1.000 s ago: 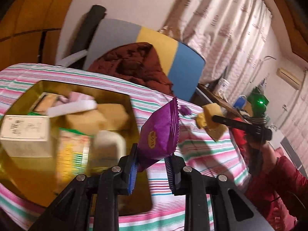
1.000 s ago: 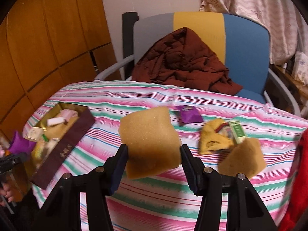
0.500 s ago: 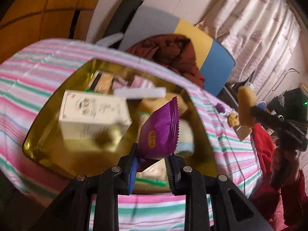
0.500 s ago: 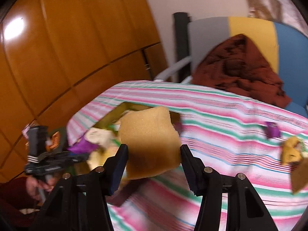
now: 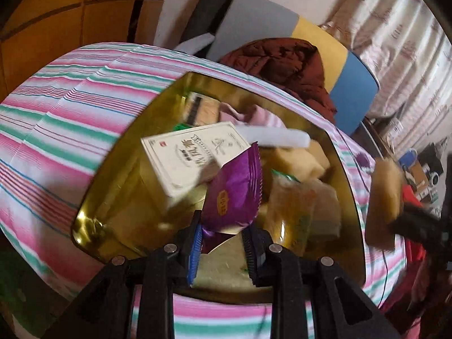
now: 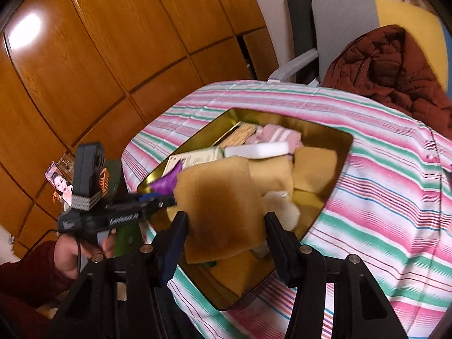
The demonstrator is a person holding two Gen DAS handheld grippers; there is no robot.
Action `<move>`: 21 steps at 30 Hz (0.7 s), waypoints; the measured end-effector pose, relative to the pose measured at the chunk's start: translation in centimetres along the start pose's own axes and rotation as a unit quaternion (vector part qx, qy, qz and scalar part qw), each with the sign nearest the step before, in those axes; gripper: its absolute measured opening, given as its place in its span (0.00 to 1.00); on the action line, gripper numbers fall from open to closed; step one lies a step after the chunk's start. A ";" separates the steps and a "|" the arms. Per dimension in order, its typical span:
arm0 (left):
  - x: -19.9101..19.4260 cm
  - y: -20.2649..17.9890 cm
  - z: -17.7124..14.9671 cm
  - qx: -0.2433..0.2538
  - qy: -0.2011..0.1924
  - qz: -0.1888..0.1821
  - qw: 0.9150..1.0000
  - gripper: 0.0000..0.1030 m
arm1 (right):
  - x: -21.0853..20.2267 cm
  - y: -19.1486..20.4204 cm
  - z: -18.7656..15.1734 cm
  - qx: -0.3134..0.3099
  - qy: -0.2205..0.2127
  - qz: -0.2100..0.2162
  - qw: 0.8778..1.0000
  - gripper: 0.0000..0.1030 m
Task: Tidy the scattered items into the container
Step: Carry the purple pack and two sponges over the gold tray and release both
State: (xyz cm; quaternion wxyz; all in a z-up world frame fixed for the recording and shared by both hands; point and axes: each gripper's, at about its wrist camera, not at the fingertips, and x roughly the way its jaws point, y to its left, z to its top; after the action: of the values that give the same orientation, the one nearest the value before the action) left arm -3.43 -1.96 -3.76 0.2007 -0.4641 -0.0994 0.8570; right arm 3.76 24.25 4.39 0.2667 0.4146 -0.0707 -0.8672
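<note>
The gold tin sits on the striped tablecloth and holds a white box, yellow sponges, a white bar and pink cloth. My left gripper is shut on a purple snack packet and holds it above the tin's near side. My right gripper is shut on a yellow sponge and holds it over the tin. The left gripper with the packet shows at the left of the right wrist view. The sponge and right gripper show at the right of the left wrist view.
A chair with a dark red jacket stands behind the table. Wooden wall panels stand on the left. A small purple packet lies on the cloth beyond the tin. Cluttered items fill the far right.
Both grippers have moved over the tin with their loads. The right gripper swung left from the table's middle to above the tin. The left gripper came closer above the tin.
</note>
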 end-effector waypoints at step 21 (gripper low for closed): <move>-7.1 3.1 -0.4 -0.073 -0.137 0.099 0.983 0.52 | 7.8 4.3 1.4 0.012 0.017 0.022 1.000 0.69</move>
State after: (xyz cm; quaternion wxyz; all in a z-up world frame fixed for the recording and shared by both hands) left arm -0.40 -7.84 0.24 0.0651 -0.3634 -0.1414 0.9185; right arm 0.39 16.42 1.45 0.2824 0.4308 -0.0854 -0.8529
